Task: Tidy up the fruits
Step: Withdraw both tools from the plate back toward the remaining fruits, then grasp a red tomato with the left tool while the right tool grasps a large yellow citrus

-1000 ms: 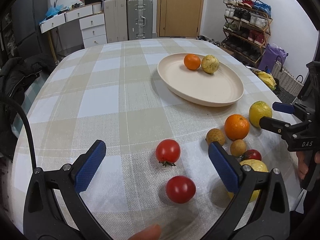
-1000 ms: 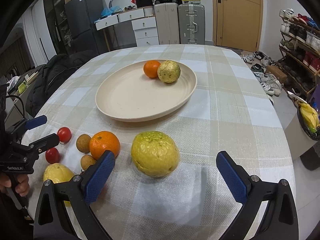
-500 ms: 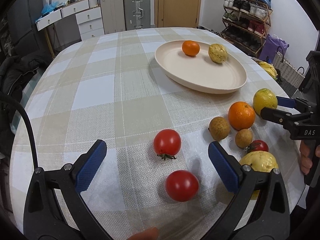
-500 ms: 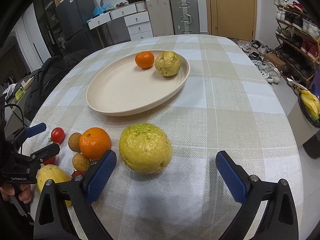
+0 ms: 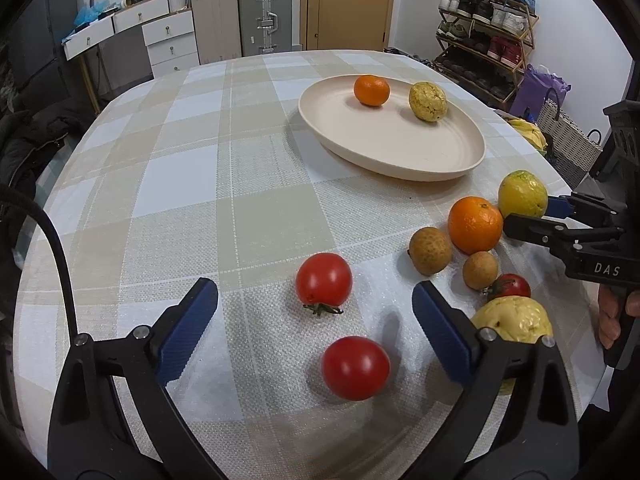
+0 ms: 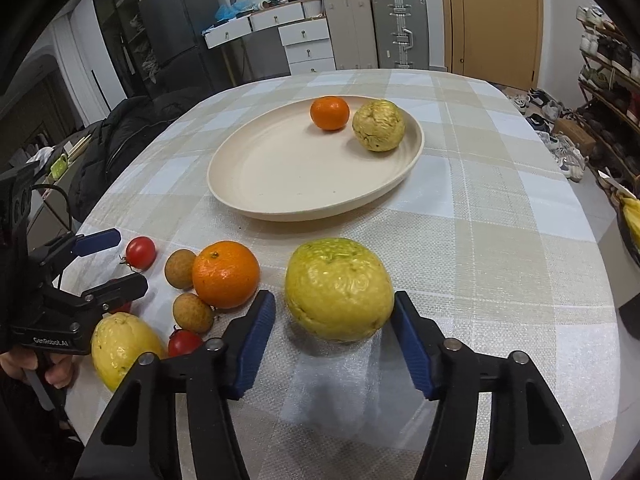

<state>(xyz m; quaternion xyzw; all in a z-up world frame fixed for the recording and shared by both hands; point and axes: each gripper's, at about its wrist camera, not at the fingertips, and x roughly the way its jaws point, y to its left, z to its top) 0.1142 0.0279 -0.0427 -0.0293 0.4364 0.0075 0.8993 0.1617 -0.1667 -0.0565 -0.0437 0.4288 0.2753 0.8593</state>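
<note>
My right claw (image 6: 334, 312) has just been closing around the big yellow-green fruit (image 6: 339, 289) on the worktop (image 6: 500, 216); the right pad touches the fruit's side, while a thin gap shows at the left pad, so I cannot call it a firm grip. From that fruit, the large orange (image 6: 225, 273) lies at 9 o'clock, just beside it, and the cream plate (image 6: 280, 184) lies at 12 o'clock, apart from it. On the plate a small orange (image 6: 329, 113) and a wrinkled yellow fruit (image 6: 378, 125) sit close together near the far rim. My left claw (image 5: 316, 332) stands wide open, holding nothing, with two tomatoes in front of it: the near tomato (image 5: 355, 367) lies between the pads' reach, touching neither, and the far tomato (image 5: 324, 283) lies just past it at 12 o'clock. At 3 o'clock of the far tomato is a cluster: two small brown fruits (image 5: 430, 250), a third tomato (image 5: 510, 286) and a pale yellow fruit (image 5: 514, 324) partly hidden behind the left claw's right finger. In the left view the right claw shows at the right edge, and a few fingers of the hand (image 5: 612, 316) that carries it show below it.
</note>
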